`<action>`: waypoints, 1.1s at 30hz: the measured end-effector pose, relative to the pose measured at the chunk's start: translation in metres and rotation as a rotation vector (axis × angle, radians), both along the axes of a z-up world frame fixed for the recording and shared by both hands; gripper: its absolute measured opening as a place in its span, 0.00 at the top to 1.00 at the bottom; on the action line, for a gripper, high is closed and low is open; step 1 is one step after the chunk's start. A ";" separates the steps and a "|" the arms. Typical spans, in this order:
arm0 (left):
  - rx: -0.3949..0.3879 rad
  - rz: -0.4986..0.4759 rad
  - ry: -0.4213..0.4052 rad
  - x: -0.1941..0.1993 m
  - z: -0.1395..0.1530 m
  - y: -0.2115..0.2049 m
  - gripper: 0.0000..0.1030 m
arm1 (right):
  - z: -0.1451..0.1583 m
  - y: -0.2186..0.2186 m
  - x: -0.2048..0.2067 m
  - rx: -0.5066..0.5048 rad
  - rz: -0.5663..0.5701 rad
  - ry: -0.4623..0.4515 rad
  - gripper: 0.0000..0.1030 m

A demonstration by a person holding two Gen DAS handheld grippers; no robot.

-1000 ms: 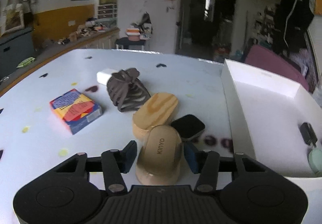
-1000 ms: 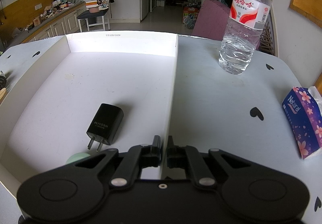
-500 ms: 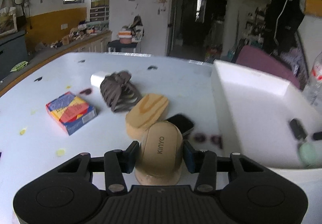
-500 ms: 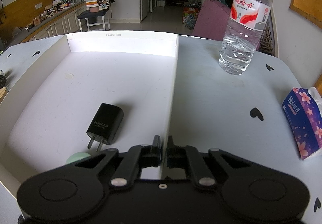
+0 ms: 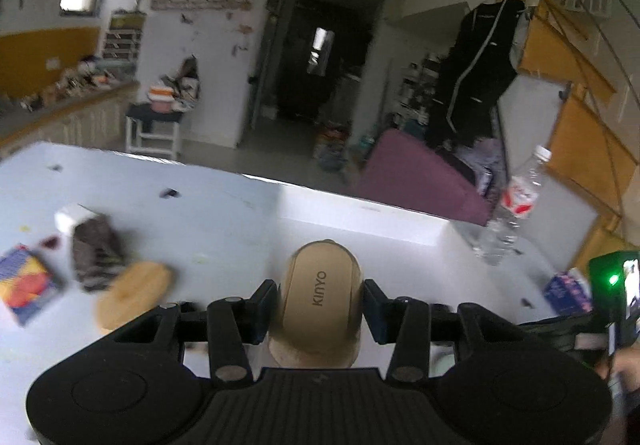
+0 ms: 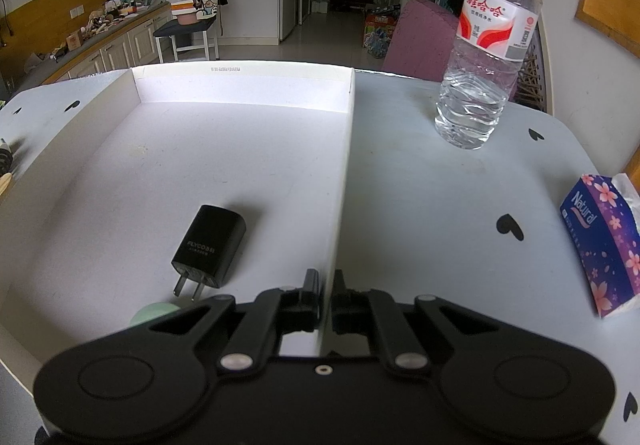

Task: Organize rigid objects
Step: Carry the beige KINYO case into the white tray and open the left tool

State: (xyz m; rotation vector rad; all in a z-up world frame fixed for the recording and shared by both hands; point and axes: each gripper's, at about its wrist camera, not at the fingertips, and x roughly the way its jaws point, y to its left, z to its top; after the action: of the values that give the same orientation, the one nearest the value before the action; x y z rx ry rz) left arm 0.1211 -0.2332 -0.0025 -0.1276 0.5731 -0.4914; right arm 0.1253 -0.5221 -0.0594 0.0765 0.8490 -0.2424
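A beige case marked KINYO (image 5: 320,269) is off the table, clamped between the pads of my left gripper (image 5: 319,297), which hangs in front of the white box (image 5: 360,221). The left wrist view is blurred. My right gripper (image 6: 326,285) is shut on the thin right wall of the white box (image 6: 240,89). Inside the box lie a black charger (image 6: 210,245) and a pale green round thing (image 6: 154,315), partly hidden by the gripper body. On the table to the left remain a wooden oval piece (image 5: 134,293), a dark striped bundle (image 5: 96,253) and a colourful small box (image 5: 24,285).
A water bottle (image 6: 484,57) stands right of the box, and a purple tissue pack (image 6: 600,241) lies near the table's right edge. A white block (image 5: 68,217) sits behind the dark bundle. The device with a green light (image 5: 616,285) shows at the right of the left wrist view.
My left gripper has risen and swung right with the beige case, away from the wooden piece and toward the white box. The right gripper has not moved.
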 end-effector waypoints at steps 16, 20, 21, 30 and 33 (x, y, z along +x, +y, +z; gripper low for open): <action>0.017 -0.024 0.220 0.012 -0.057 -0.091 0.54 | 0.000 0.001 0.000 -0.006 0.003 0.002 0.94; 0.031 -0.016 0.221 0.009 -0.061 -0.094 0.54 | 0.000 0.001 0.000 -0.008 0.004 0.003 0.94; 0.035 -0.014 0.219 0.008 -0.061 -0.093 0.54 | 0.000 0.001 0.001 -0.009 0.005 0.003 0.94; 0.066 -0.007 0.202 0.008 -0.063 -0.102 0.55 | -0.001 0.001 0.001 -0.010 0.006 0.004 0.94; 0.078 -0.010 0.168 0.005 -0.059 -0.103 0.54 | -0.001 0.001 0.001 -0.011 0.006 0.004 0.94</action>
State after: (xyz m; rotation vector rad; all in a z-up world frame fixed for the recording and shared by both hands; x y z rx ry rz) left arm 0.1262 -0.3363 -0.0613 -0.0923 0.7569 -0.4704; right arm 0.1262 -0.5212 -0.0600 0.0629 0.8516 -0.2412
